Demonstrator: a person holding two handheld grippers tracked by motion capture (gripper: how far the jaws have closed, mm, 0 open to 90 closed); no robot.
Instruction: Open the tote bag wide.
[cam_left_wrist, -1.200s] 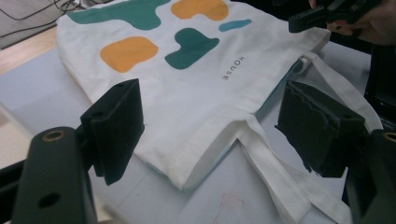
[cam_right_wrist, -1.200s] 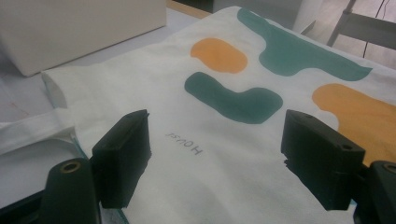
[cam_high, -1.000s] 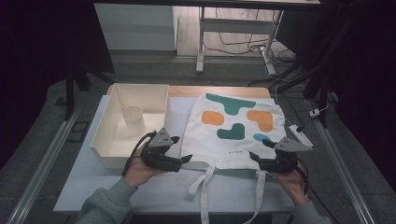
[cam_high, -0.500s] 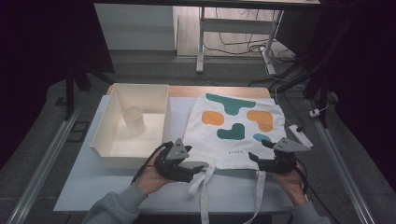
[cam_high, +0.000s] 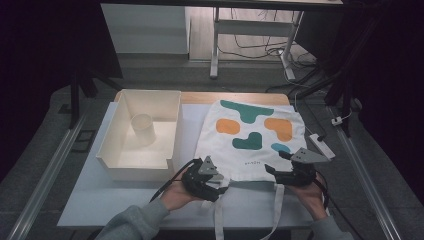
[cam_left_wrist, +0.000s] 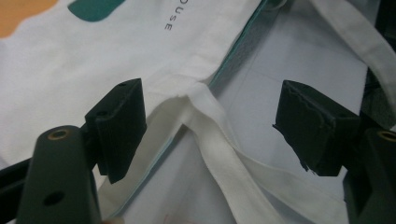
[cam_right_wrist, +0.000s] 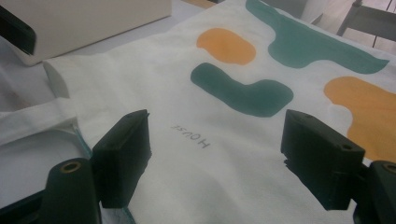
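You are working at a pale grey tabletop (cam_high: 90, 200) on dark flooring. At nine o'clock a cream rectangular plastic tray (cam_high: 115, 145) is sitting. Your left gripper (cam_high: 222, 186), jaws released, is straddling the handle of the white cloth tote bag (cam_high: 250, 130) lying centre; your right gripper (cam_high: 272, 172), also released, is hovering at four o'clock.

Dim overhead light, dark surroundings, soft grainy focus, blurred near jaws

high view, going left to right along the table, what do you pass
cream tray with a cup inside → left gripper → printed tote bag → right gripper → white power strip
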